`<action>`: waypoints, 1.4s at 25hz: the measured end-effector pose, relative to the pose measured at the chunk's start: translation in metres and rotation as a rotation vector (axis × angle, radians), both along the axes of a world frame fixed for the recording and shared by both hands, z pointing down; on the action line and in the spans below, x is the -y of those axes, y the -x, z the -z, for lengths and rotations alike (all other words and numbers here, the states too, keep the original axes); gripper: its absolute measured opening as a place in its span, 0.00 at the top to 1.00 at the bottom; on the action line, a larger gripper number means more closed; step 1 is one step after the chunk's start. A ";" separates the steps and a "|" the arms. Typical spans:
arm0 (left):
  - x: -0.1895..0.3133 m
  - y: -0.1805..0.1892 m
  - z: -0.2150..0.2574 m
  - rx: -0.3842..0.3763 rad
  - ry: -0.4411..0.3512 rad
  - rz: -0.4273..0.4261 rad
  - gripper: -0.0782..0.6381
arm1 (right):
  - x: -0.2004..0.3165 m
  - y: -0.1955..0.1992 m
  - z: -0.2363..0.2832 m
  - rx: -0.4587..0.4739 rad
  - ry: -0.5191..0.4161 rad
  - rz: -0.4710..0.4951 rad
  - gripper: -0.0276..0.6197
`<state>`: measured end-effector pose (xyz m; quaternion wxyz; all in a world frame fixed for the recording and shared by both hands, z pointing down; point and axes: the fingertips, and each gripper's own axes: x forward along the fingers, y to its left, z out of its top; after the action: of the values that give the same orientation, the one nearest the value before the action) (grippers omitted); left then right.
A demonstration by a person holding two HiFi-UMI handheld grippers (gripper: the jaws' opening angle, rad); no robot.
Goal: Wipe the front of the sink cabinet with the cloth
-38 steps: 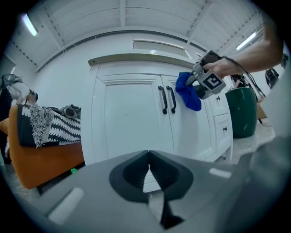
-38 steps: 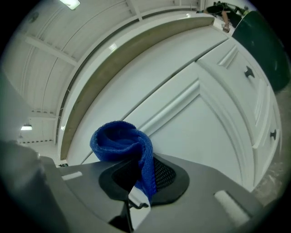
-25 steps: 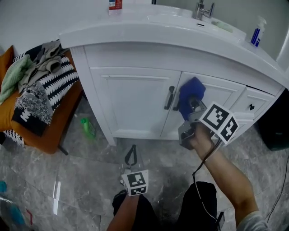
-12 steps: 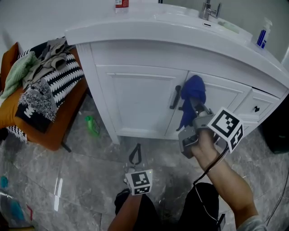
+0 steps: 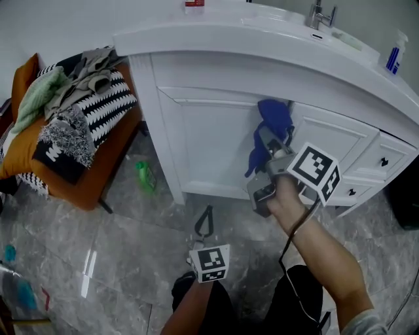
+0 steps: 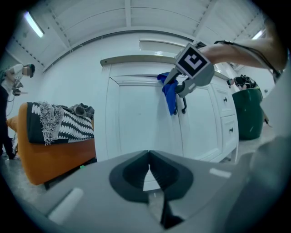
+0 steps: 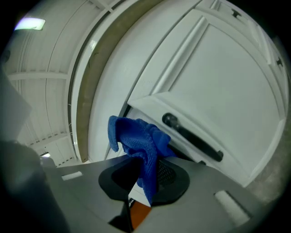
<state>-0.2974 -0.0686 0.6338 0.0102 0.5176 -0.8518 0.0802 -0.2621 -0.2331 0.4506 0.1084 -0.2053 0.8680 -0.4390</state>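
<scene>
The white sink cabinet [image 5: 209,141] fills the upper head view, its two doors meeting at black handles [image 7: 191,136]. My right gripper [image 5: 263,139] is shut on a blue cloth [image 5: 270,124] and presses it against the door front near the top, by the handles. In the right gripper view the cloth [image 7: 138,141] bunches up out of the jaws of my right gripper [image 7: 143,175], just left of a handle. My left gripper [image 5: 204,221] hangs low over the floor, shut and empty. From the left gripper [image 6: 148,175] view the cloth [image 6: 169,93] hangs on the door.
An orange bench [image 5: 78,186] piled with clothes [image 5: 72,111] stands left of the cabinet. A green object [image 5: 145,176] lies on the grey marble floor beside it. A faucet [image 5: 317,13] and a spray bottle [image 5: 393,55] sit on the counter. A dark green bin [image 6: 249,107] stands right.
My right gripper has slid the blue cloth left and upward across the cabinet doors. The left gripper has stayed low and shut.
</scene>
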 end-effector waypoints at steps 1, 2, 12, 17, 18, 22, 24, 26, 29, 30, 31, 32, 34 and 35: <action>-0.001 0.001 0.000 -0.002 0.001 0.004 0.88 | -0.003 0.010 -0.004 -0.009 0.005 0.040 0.88; -0.002 0.002 0.000 -0.003 0.001 0.007 0.88 | -0.006 0.020 -0.009 -0.024 0.013 0.076 0.87; -0.011 0.008 0.004 -0.032 -0.024 0.020 0.88 | -0.033 0.069 -0.020 -0.122 -0.101 0.230 0.87; -0.015 0.004 0.009 -0.038 -0.038 0.026 0.88 | -0.059 0.106 -0.016 -0.138 -0.127 0.317 0.87; -0.017 0.005 0.011 -0.038 -0.044 0.030 0.88 | -0.065 0.114 -0.015 -0.138 -0.132 0.331 0.87; -0.029 0.014 0.014 -0.036 -0.059 0.052 0.88 | -0.086 0.146 -0.020 -0.168 -0.162 0.382 0.87; -0.037 0.021 0.015 -0.045 -0.066 0.073 0.88 | -0.095 0.159 -0.022 -0.162 -0.146 0.406 0.87; -0.045 0.026 0.018 -0.047 -0.071 0.089 0.88 | -0.105 0.172 -0.024 -0.170 -0.138 0.440 0.87; -0.054 0.034 0.021 -0.040 -0.076 0.098 0.88 | -0.111 0.179 -0.024 -0.199 -0.144 0.453 0.87; -0.056 0.036 0.022 -0.039 -0.076 0.102 0.88 | -0.112 0.179 -0.023 -0.194 -0.141 0.460 0.87; -0.057 0.038 0.022 -0.037 -0.074 0.105 0.88 | -0.112 0.179 -0.022 -0.185 -0.135 0.468 0.87; -0.058 0.039 0.021 -0.035 -0.070 0.106 0.88 | -0.112 0.177 -0.022 -0.179 -0.129 0.471 0.87; -0.055 0.039 0.014 -0.039 -0.054 0.102 0.88 | -0.111 0.170 -0.022 -0.180 -0.132 0.463 0.87; -0.052 0.038 0.011 -0.046 -0.049 0.099 0.88 | -0.109 0.166 -0.021 -0.182 -0.137 0.455 0.87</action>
<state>-0.3354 -0.0164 0.6229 0.0212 0.4767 -0.8775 0.0469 -0.4282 -0.1236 0.4715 -0.0578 -0.0357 0.9257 -0.3722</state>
